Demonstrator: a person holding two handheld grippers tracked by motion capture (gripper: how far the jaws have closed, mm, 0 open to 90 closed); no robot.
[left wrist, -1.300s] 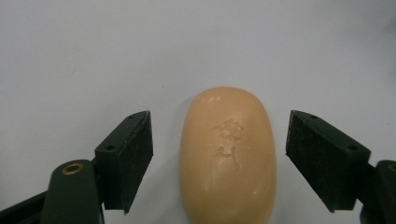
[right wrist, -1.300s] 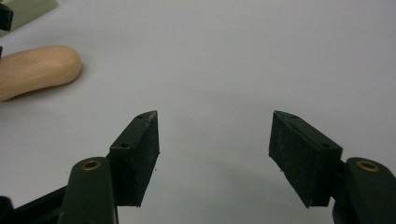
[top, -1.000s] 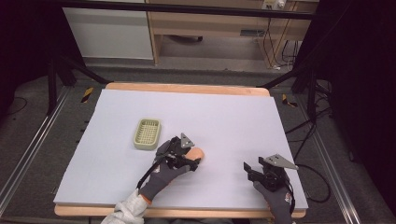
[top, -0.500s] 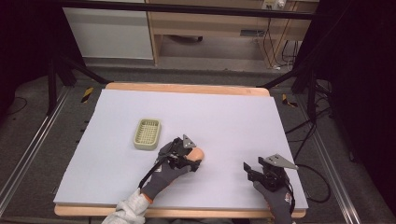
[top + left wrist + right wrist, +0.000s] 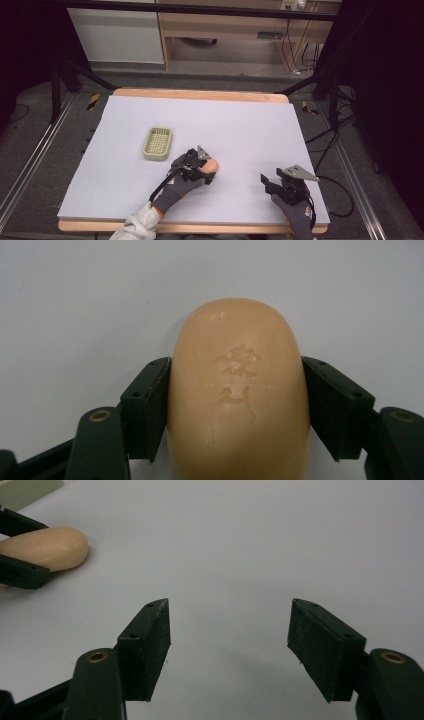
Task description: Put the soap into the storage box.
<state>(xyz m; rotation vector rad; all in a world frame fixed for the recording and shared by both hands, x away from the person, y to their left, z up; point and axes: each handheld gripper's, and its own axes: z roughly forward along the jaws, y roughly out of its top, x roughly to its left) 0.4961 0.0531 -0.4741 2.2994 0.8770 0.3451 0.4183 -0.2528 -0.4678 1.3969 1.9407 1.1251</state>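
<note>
From the high view, the left gripper (image 5: 209, 169) is sitting low on the white table (image 5: 250, 130), just toward 6 o'clock of centre, and a peach-coloured soap bar (image 5: 210, 165) is poking out of its tip. A pale green soap dish (image 5: 158, 143) is lying near it, toward 10 o'clock from the bar and apart from it. The right gripper (image 5: 268, 182) is resting over toward 4 o'clock on the table, well apart from the bar, a gloved hand (image 5: 298, 215) behind it.

In the left gripper view, the soap bar (image 5: 239, 395) is lying lengthwise between the jaws, its rounded end pointing to 12 o'clock and reaching past the fingers (image 5: 147, 407). Both pads are pressing flat against its long sides, pinching it. A stamped mark is showing on its top face, too soft to read. Whether the bar is touching the table or is just lifted off it, I can't tell from here.

In the right gripper view, the fingers (image 5: 147, 645) are standing spread wide with bare table between them, gripping nothing. The soap bar (image 5: 47, 547) is showing at 10 o'clock, held in the other gripper's black jaws, and a corner of the soap dish (image 5: 27, 491) is peeking in at 11 o'clock.
</note>
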